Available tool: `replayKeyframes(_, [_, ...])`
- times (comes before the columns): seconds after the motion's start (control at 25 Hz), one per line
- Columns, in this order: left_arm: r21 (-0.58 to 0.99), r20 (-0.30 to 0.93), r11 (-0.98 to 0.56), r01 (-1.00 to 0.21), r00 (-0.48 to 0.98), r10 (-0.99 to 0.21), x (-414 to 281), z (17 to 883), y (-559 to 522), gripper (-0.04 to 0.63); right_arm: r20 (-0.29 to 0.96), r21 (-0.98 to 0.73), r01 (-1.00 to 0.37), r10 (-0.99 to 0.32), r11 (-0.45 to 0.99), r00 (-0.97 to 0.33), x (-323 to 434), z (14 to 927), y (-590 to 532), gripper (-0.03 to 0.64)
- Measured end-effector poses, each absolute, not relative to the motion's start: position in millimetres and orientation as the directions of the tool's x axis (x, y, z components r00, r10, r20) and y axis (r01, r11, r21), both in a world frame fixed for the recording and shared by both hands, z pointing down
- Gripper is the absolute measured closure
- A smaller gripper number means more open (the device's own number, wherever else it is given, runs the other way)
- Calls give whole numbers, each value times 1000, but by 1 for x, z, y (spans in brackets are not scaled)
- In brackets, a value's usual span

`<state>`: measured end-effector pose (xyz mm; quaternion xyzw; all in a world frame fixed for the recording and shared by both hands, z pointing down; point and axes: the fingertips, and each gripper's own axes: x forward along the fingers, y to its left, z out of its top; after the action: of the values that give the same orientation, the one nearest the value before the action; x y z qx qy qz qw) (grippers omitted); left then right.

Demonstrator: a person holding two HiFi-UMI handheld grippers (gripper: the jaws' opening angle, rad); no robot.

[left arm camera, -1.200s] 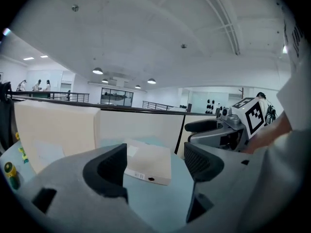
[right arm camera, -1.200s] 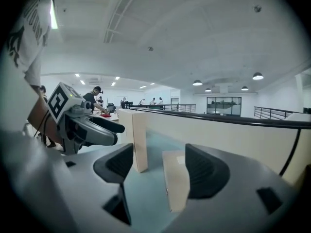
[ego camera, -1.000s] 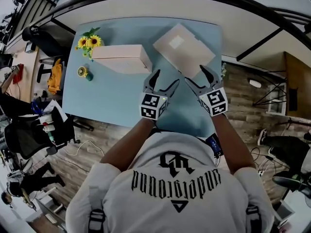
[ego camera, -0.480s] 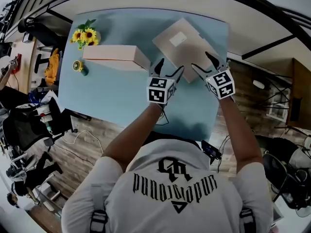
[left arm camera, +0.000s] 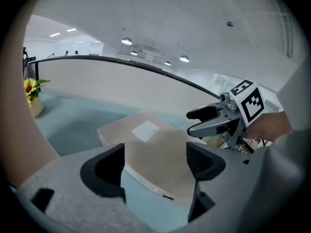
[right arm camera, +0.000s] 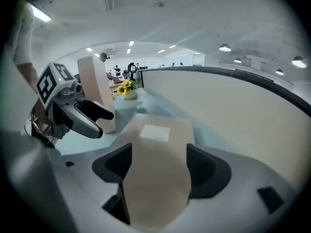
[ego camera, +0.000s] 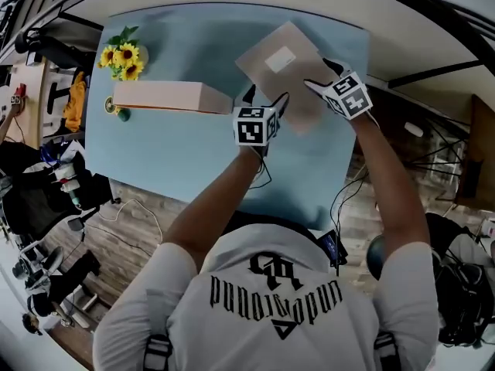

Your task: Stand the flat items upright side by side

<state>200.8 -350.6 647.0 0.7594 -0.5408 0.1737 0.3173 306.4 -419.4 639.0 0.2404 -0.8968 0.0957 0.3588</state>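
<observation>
Over the flat box [ego camera: 271,60], the left gripper [ego camera: 265,97] and right gripper [ego camera: 319,74] held their jaws spread, the right's just opened wider; the box lay between each pair, not pinched.

Pale blue table [ego camera: 170,157] with four things on it.
A flat brown box [ego camera: 261,69] lies askew near the far right corner. A pinkish box [ego camera: 162,97] stands on edge toward the left edge, with sunflowers [ego camera: 121,56] at the far left corner and a small yellow object [ego camera: 116,108] beside it.
</observation>
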Motion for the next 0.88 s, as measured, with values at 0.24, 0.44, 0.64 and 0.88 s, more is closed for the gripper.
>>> replayKeyframes(0.24, [340, 655, -132, -931, 335, -678, 193, 683, -362, 176, 753, -34, -492, -301, 870, -586, 309, 678, -451, 239])
replayKeyframes(0.44, [375, 682, -80, -924, 333, -651, 193, 707, -367, 170, 792, -84, -508, -252, 857, -556, 318, 704, -473, 197])
replayKeyframes(0.64, [399, 694, -24, -917, 318, -646, 193, 721, -371, 160, 816, -148, -498, -179, 855, -550, 317, 723, -479, 183])
replayKeyframes(0.88, [441, 726, 57, -896, 319, -609, 193, 742, -371, 152, 808, -269, -495, -85, 826, -582, 314, 736, -478, 175])
